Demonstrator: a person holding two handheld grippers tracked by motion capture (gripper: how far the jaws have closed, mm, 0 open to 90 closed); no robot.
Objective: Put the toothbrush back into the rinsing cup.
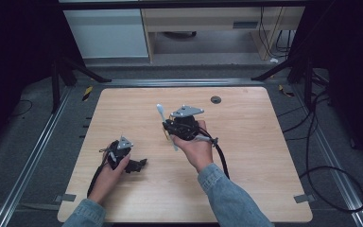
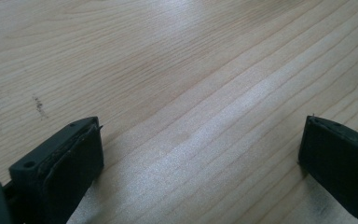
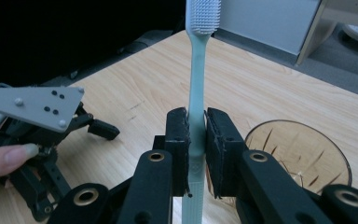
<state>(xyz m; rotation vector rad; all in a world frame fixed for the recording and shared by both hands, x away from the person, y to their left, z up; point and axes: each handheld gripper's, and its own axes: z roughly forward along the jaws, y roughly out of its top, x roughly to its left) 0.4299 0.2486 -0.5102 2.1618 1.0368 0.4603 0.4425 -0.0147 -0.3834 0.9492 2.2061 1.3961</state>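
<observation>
Pale mint plastic between black pads: the right gripper (image 3: 196, 140) is clamped on a toothbrush (image 3: 197, 88), jaws closed tight against the handle about halfway along its length. Brush stands roughly upright in the right gripper view, bristle head at top, tail end running down out of frame between the jaws. From the high view the right gripper (image 1: 170, 128) is held up over the middle of the table (image 1: 246, 156), brush slanted, head pointing away from the person.

Just past the right jaw, low and to its side: an amber glass cup (image 3: 303, 154), mouth open, nothing visible inside it. It sits near the brush's lower end but apart from it.

Left gripper (image 1: 139, 163) rests low at the near-left part of the table, held in the left hand (image 1: 108, 175). Its own view shows both jaws spread wide with bare wood grain between them; holding nothing.

Judgement on progress: pick-up looks complete, brush lifted clear of the tabletop and secure. Likely remaining: carry the tail end over the cup mouth, lower it in, release. Placement not begun as far as the frames show. Left gripper seems idle; could steady the cup if needed
</observation>
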